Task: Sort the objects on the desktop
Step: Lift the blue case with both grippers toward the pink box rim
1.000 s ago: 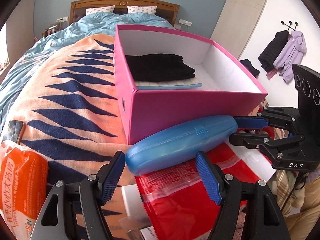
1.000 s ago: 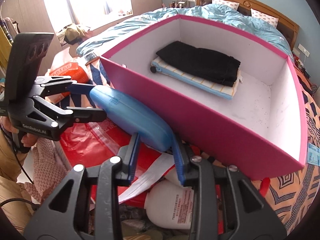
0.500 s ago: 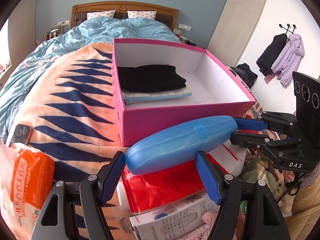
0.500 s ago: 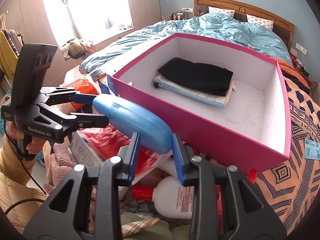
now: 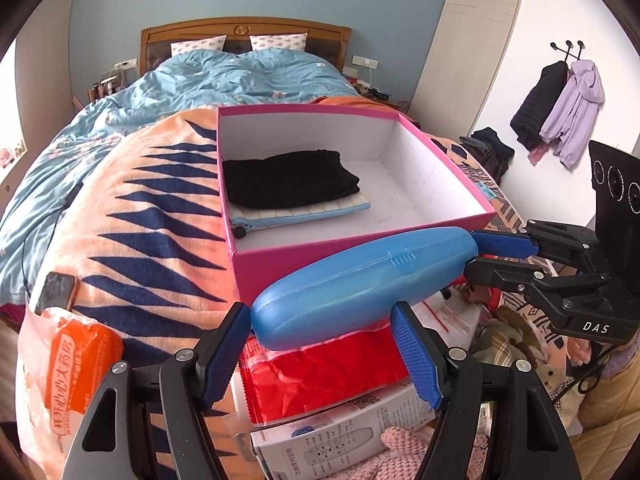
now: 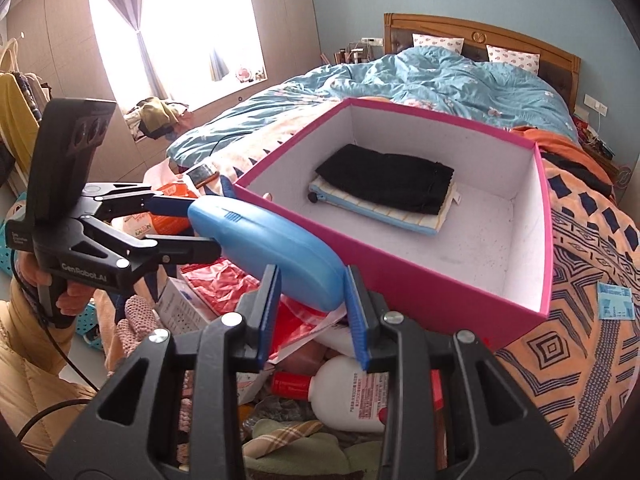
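Left wrist view: a blue oval case (image 5: 360, 284) lies slantwise across the centre of the frame, lifted clear of the clutter and just in front of the near wall of a pink box (image 5: 288, 264). The left gripper (image 5: 324, 354), at the lower edge, has its blue pads clamped on the case's broad lower-left end. The right gripper (image 5: 476, 254) enters from the right edge and is clamped on the narrow end of the case; its black body bears the white letters "DAS".

Inside the box, at its left side, a folded black cloth (image 5: 288, 180) rests on a striped zip pouch (image 5: 304, 214). At lower left lies an orange packet (image 5: 72, 376) printed with large Chinese characters; a phone (image 5: 56, 292) lies just above it. Below the case sit a red plastic bag (image 5: 332, 372) and a white carton (image 5: 340, 436) with small print, too fine to read.

Right wrist view: the right gripper (image 6: 312, 312), at bottom centre, grips the case (image 6: 268, 248) between both pads. The left gripper (image 6: 196, 226), at centre left, is marked "GenRobot.AI". A white bottle (image 6: 352, 392) with a red cap lies at lower centre; its label is illegible.
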Motion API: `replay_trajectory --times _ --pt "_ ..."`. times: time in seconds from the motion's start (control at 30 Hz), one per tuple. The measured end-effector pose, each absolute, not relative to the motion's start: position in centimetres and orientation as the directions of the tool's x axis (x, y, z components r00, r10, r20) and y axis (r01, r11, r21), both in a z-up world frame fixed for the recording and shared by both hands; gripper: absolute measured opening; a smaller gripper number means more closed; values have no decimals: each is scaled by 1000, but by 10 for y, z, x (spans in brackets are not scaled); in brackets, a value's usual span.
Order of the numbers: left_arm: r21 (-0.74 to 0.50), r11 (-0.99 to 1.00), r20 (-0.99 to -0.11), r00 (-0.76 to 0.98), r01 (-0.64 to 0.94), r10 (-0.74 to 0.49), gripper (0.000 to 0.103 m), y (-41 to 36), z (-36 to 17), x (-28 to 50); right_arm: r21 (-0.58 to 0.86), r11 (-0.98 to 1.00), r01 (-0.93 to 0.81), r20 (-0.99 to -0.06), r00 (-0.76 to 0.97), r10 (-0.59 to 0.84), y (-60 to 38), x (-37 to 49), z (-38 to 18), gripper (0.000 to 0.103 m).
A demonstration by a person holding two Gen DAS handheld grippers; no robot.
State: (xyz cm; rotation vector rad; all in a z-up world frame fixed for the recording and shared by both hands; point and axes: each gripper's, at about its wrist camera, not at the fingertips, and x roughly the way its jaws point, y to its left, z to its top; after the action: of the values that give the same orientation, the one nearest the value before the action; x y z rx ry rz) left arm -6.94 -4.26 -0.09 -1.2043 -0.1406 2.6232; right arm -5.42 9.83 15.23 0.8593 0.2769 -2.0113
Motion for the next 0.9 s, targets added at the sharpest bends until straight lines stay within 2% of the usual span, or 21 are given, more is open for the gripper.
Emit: replay_trajectory --times 0.9 --pt "-174 -965 -699 -665 -198 263 73 -36 27 -83 138 -591 795 -610 -401 -683 110 -65 177 35"
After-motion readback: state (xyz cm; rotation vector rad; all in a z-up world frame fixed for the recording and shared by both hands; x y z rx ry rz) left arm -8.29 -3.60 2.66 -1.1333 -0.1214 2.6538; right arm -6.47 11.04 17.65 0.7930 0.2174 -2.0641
